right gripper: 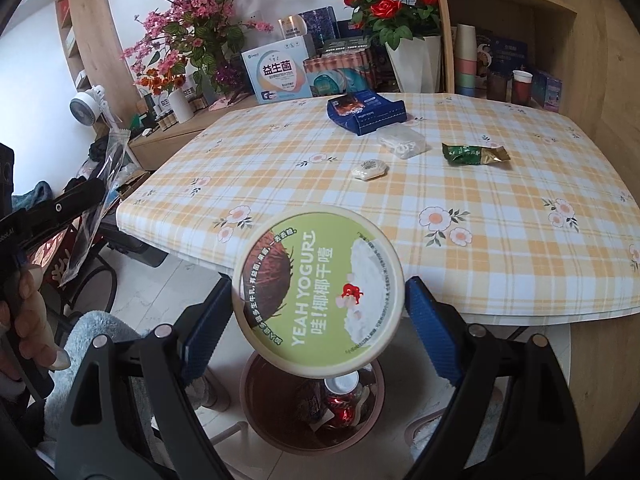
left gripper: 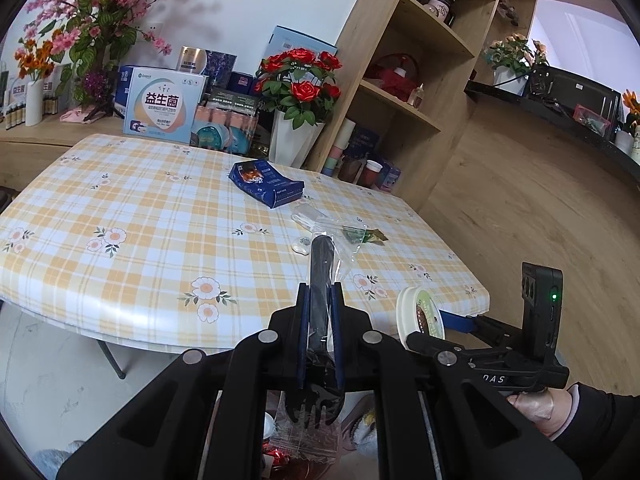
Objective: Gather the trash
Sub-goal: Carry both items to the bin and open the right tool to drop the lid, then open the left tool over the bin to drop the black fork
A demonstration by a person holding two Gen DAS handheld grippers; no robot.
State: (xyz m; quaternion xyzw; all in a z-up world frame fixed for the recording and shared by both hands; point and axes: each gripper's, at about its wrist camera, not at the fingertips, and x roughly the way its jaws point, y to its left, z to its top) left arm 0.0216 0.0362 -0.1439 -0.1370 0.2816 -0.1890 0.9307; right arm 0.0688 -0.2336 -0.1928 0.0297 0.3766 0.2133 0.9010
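**A:** Yogurt cup point(right gripper: 318, 292) first, since it's nearest the bin. Where does it sit?

**B:** Between the blue pads of the right gripper point(right gripper: 318, 322), which stand wide and are clamped on its rim, lid facing the camera. The round bin point(right gripper: 260, 412) is directly below it on the floor, a red can already inside. I'd judge the coming move to be a plain release; the cup hangs over the bin's near half, so it should fall in.

**A:** And the left hand's load?

**B:** The left gripper point(left gripper: 320, 320) has its jaws nearly together, pinching a black plastic fork in a clear wrapper point(left gripper: 322, 280). Its long axis runs along the fingers, tines back toward the camera. From the right wrist view it sits off to the left of the bin and higher, so the right hand is nearer the drop.

**A:** Anything beyond the bin?

**B:** On the checked table point(right gripper: 500, 240) above and past the bin: a small white packet point(right gripper: 369, 169), then a clear wrapper point(right gripper: 401, 142) and a green-gold wrapper point(right gripper: 474, 154), and farthest, a blue box point(right gripper: 366, 114). All lie untouched, well apart from both grippers.
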